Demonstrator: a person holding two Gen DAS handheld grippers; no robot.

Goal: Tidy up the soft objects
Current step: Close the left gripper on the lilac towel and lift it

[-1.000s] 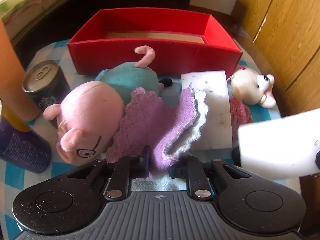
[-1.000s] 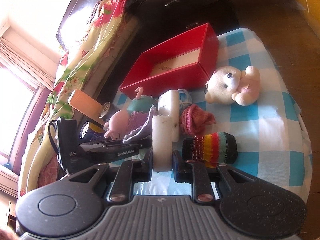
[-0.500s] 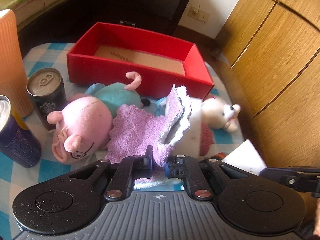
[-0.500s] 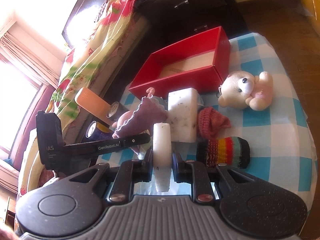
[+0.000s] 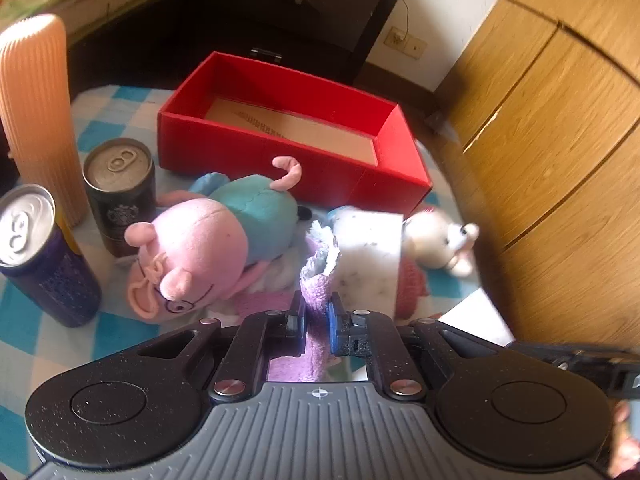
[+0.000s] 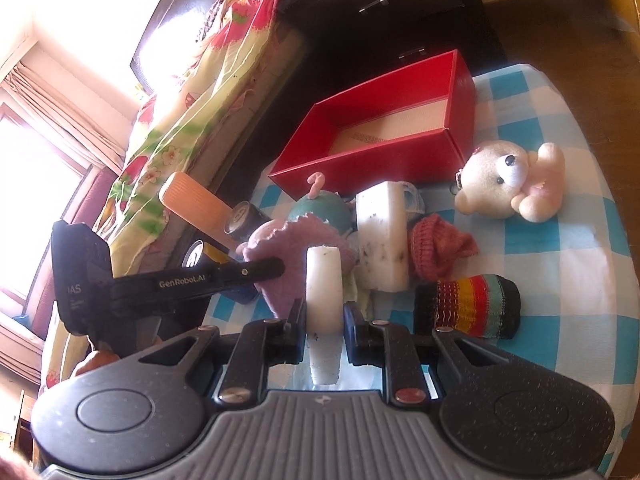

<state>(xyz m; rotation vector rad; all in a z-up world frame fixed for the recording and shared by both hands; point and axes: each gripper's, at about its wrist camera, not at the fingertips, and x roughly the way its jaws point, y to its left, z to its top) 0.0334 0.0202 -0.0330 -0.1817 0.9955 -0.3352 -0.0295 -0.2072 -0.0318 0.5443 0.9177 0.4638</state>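
My left gripper (image 5: 316, 312) is shut on a purple fluffy cloth (image 5: 316, 292), lifted above the checked table; it also shows in the right wrist view (image 6: 296, 248). My right gripper (image 6: 324, 316) is shut on a white sponge (image 6: 324, 280), held upright. A second white sponge (image 6: 382, 236) lies on the table, also in the left wrist view (image 5: 368, 256). The open red box (image 5: 292, 128) stands behind and holds no soft objects. A pink pig plush (image 5: 204, 248), a small bear plush (image 6: 508, 180), a red knit hat (image 6: 440, 248) and a striped knit roll (image 6: 468, 306) lie on the table.
Two cans (image 5: 120, 188) (image 5: 36, 256) and a ribbed orange cylinder (image 5: 36, 112) stand at the left. A dark drawer cabinet (image 5: 300, 12) is behind the box, wooden doors (image 5: 552, 140) at the right, a bed (image 6: 192, 112) beside the table.
My left gripper has risen and pulled back with the purple cloth, which now hangs narrow between the fingers. My right gripper has lifted the white sponge a little higher.
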